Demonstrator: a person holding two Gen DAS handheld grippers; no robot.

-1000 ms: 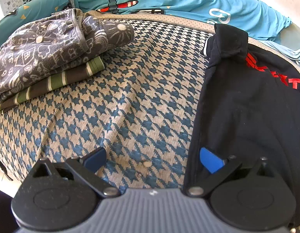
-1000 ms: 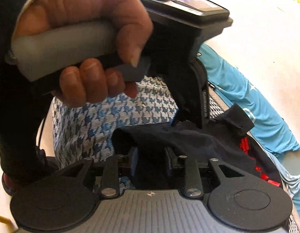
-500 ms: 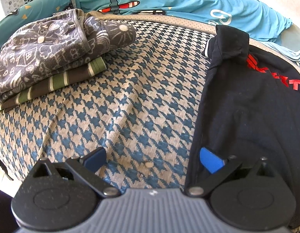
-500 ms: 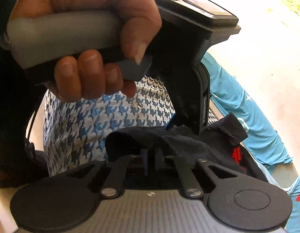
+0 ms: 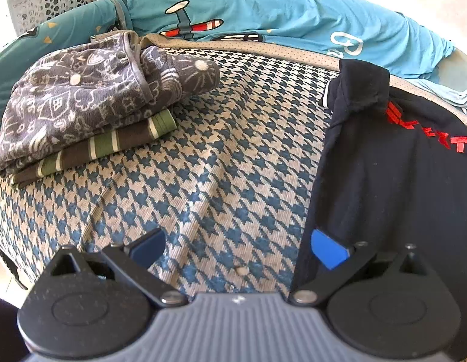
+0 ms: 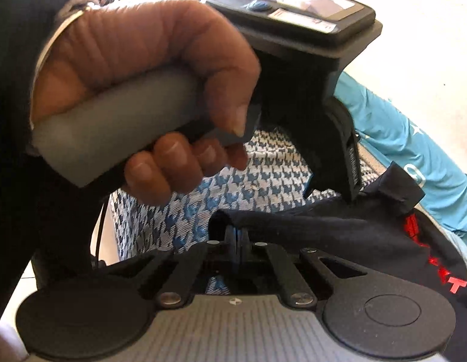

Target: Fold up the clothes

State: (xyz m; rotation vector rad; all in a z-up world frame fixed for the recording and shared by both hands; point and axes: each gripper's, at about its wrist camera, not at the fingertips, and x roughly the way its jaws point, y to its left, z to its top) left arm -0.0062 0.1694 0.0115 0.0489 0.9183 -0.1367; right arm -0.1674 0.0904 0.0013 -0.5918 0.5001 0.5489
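Garment (image 6: 339, 232) edge pinched inside closed right tool (image 6: 237, 238).

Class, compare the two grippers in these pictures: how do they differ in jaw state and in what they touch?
The left gripper has its jaws wide apart, while the right gripper has its jaws shut. The left gripper holds nothing, over the houndstooth cover; the right gripper pinches the black garment. Both have blue pads.

Left gripper (image 5: 238, 246) agape, right gripper (image 6: 236, 236) clamped.
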